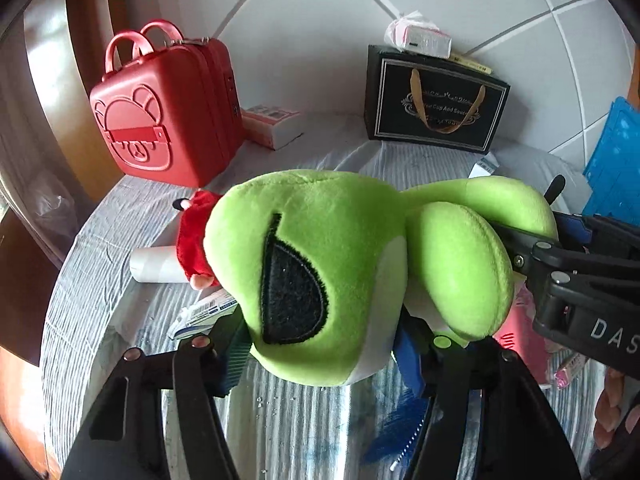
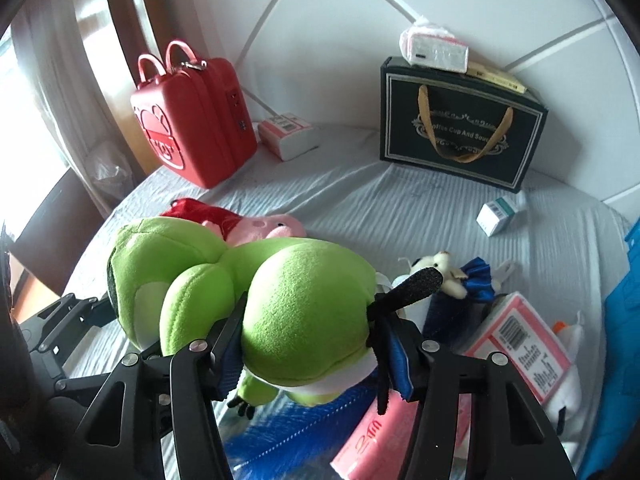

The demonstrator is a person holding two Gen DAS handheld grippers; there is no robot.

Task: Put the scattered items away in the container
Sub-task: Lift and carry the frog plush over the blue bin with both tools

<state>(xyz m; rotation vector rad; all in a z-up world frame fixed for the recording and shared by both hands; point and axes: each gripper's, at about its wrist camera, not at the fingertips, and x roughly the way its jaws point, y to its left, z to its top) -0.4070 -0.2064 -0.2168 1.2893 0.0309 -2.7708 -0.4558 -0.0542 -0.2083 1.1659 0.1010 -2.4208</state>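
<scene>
A green plush frog with a black eye patch is held above the grey-white cloth by both grippers. My left gripper is shut on its head end. My right gripper is shut on its rounded body; it enters the left wrist view from the right. A blue container stands at the right edge, also in the right wrist view. A pink pig plush in red lies behind the frog.
A red bear suitcase and a black gift bag stand at the back. Small boxes, a pink packet, a small animal doll, a white tube and a blue brush lie on the cloth.
</scene>
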